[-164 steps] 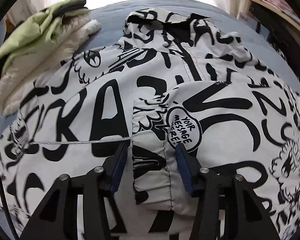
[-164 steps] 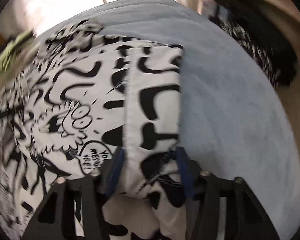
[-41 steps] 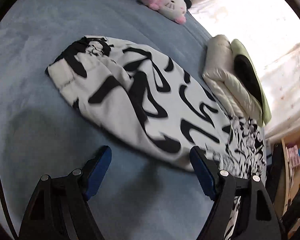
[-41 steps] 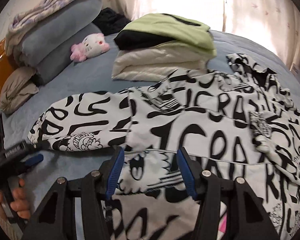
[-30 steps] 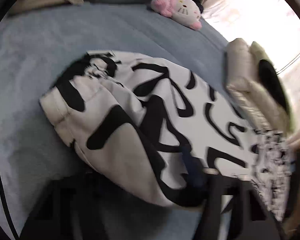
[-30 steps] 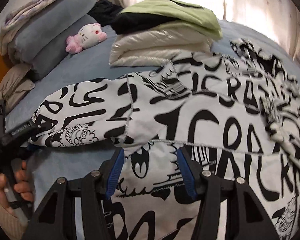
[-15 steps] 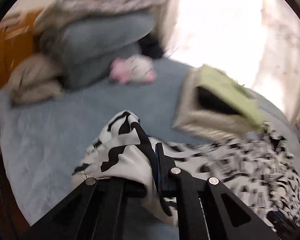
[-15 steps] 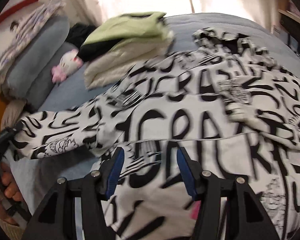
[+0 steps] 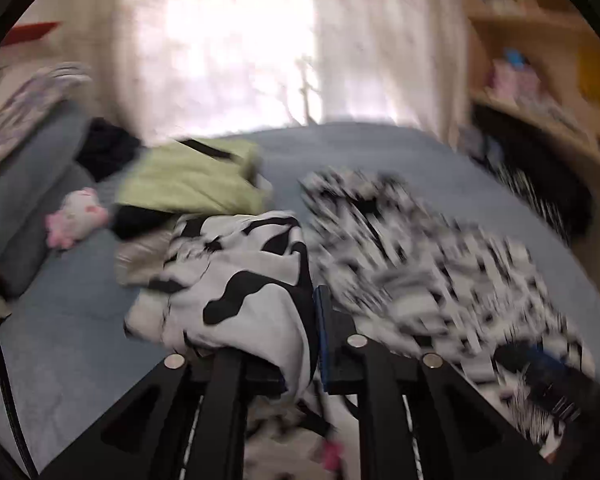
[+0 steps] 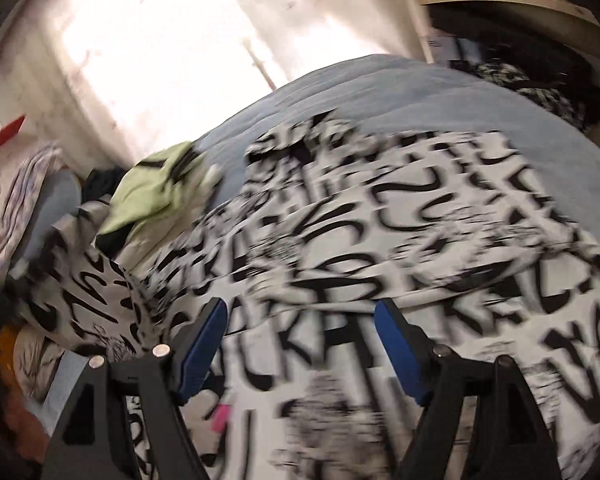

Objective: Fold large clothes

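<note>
The left gripper (image 9: 306, 344) clamps the jacket sleeve (image 9: 236, 280), jaws easing apart. The right gripper (image 10: 300, 344) hangs over the spread jacket body (image 10: 380, 240), empty, jaws widening. Through the blur, folding appears barely begun.

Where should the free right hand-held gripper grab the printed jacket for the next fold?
Probably the near edge of the jacket, just ahead of the right hand-held gripper, coming in low from the near side. The body lies spread flat there, and the left one already pinches the sleeve. Blur hides the exact hem.

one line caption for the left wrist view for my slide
Left gripper pinching the sleeve of a black-and-white printed jacket above a blue bed.
</note>
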The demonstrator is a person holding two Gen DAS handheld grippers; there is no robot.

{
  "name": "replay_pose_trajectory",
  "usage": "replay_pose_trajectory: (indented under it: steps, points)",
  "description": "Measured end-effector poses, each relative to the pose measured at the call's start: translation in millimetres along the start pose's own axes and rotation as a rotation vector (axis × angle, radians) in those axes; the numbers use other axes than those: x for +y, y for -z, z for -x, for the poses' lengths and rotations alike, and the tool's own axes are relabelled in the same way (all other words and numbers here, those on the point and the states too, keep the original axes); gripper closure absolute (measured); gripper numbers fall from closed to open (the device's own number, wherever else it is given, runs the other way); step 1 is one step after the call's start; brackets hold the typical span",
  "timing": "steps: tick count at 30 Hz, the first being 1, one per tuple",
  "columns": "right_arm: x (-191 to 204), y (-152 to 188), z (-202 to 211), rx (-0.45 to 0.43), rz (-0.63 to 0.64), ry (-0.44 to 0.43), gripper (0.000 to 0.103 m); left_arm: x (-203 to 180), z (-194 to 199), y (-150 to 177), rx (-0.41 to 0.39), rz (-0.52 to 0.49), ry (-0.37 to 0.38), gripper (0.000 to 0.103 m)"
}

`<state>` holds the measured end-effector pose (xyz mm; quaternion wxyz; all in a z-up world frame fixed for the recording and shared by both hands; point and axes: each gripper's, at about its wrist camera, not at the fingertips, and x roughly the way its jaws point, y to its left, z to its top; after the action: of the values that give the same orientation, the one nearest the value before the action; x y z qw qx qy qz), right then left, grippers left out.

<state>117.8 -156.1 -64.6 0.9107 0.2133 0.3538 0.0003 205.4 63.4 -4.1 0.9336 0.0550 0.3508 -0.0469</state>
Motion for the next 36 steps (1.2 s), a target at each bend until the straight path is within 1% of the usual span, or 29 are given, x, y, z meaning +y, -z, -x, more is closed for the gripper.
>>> replay_pose_trajectory:
  steps: [2, 4, 5, 6, 7, 8, 9, 11, 13, 16, 20, 23, 25, 29, 32, 36]
  points:
    - [-19.6, -2.8, 6.4, -0.012, -0.021, 0.012, 0.026, -34.1, -19.1, 15.0, 0.084, -0.063, 0.035, 0.083]
    - [-38.7, -4.3, 10.9, -0.018, -0.044, 0.008, 0.026, -54.3, -27.6, 33.4, 0.138, -0.108, 0.059, 0.080]
    - [-45.6, -3.8, 12.4, -0.015, -0.054, 0.004, 0.026, -60.3, -29.7, 40.4, 0.158, -0.124, 0.065, 0.073]
    - [-53.1, -4.4, 11.6, -0.006, -0.073, -0.012, 0.026, -66.0, -30.3, 48.2, 0.174, -0.137, 0.059, 0.063]
    - [-58.1, -4.1, 10.6, 0.005, -0.089, -0.030, 0.026, -70.0, -29.8, 53.4, 0.177, -0.143, 0.055, 0.055]
    - [-61.6, -3.1, 9.7, 0.015, -0.098, -0.042, 0.026, -73.1, -27.1, 58.0, 0.174, -0.147, 0.054, 0.039]
    - [-63.0, -1.5, 9.3, 0.021, -0.102, -0.049, 0.026, -72.8, -23.1, 61.5, 0.167, -0.149, 0.051, 0.031]
    - [-62.0, -0.1, 8.5, 0.024, -0.083, -0.054, 0.026, -71.4, -13.5, 69.0, 0.149, -0.163, 0.044, 0.031]
    - [-57.1, 1.9, 8.0, 0.029, -0.056, -0.059, 0.026, -70.8, -6.1, 70.6, 0.152, -0.168, 0.043, 0.030]
    - [-47.9, 6.7, 10.1, 0.039, -0.012, -0.078, 0.026, -62.5, 1.2, 71.1, 0.161, -0.145, 0.051, 0.028]
    - [-30.1, 11.1, 8.0, 0.058, 0.057, -0.102, 0.026, -36.1, 15.9, 78.6, 0.176, -0.088, 0.049, 0.026]
    - [-13.6, 16.8, 7.1, 0.070, 0.121, -0.109, 0.026, -8.9, 24.2, 89.3, 0.197, -0.037, 0.000, 0.025]
    - [2.0, 22.5, 5.6, 0.084, 0.175, -0.121, 0.026, 7.8, 26.8, 94.3, 0.207, 0.002, -0.021, 0.025]
    - [31.6, 33.0, 3.6, 0.104, 0.269, -0.144, 0.026, 47.9, 30.0, 102.3, 0.229, 0.113, -0.059, 0.025]
    - [61.6, 38.5, 1.8, 0.117, 0.372, -0.156, 0.026, 68.2, 31.2, 104.4, 0.229, 0.166, -0.078, 0.025]
    - [99.6, 38.9, -2.5, 0.117, 0.513, -0.156, 0.026, 82.6, 31.3, 107.4, 0.222, 0.191, -0.084, 0.025]
